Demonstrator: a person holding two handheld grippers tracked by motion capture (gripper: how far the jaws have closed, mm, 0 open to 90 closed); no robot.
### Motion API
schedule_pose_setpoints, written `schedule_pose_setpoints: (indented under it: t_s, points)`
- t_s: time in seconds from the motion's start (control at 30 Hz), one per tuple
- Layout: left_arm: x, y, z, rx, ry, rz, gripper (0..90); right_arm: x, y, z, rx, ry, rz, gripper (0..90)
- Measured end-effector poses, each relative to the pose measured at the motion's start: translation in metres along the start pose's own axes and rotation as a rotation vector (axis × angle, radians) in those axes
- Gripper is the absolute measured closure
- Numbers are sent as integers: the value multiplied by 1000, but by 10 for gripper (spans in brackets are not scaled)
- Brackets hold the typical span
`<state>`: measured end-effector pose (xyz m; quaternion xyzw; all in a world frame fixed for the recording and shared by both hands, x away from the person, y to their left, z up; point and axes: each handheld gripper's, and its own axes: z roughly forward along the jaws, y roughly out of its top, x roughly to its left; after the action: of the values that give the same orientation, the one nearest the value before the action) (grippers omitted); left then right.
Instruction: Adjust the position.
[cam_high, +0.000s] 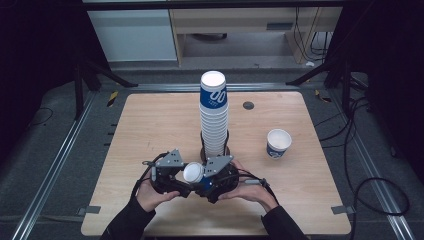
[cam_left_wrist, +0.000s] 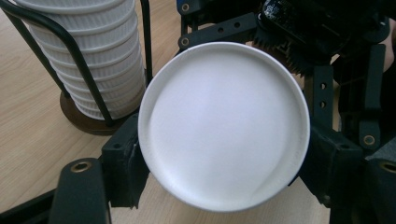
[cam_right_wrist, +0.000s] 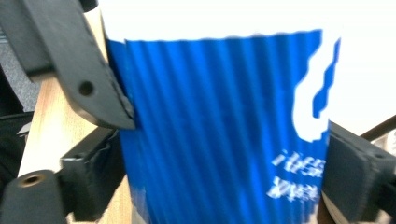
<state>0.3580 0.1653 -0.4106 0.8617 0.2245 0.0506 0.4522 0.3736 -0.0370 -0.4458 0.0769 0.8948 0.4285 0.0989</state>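
Note:
A blue and white paper cup (cam_high: 193, 173) lies on its side between both grippers, above the table's near middle. My left gripper (cam_high: 186, 176) is shut on its base end. In the left gripper view the round white bottom of the cup (cam_left_wrist: 224, 126) faces the camera, with the left gripper (cam_left_wrist: 224, 161) pressing a pad on each side. In the right gripper view the cup's ribbed blue wall (cam_right_wrist: 215, 126) sits between the pads of my right gripper (cam_right_wrist: 219, 177). The pads stand just beside the wall and do not squeeze it. A jaw of the left gripper touches the cup at upper left.
A tall stack of cups (cam_high: 214, 115) stands in a black wire holder (cam_left_wrist: 79, 70) just behind the grippers. A single upright cup (cam_high: 278, 143) stands to the right. The wooden table (cam_high: 145, 125) has a small dark disc (cam_high: 248, 105) at the back.

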Motion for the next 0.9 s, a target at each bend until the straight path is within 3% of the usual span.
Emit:
schedule_pose_setpoints:
  t_s: [0.27, 0.7, 0.9]
  points:
    - [6, 1, -13, -50, 12, -9, 262, -5, -1, -9, -35, -18, 17, 73]
    - [24, -6, -29, -134, 28, -42, 262, -19, -10, -22, -97, -48, 107, 71]
    - [20, -4, -31, -192, -1, -36, 262, -21, -11, -26, -153, -13, 137, 71]
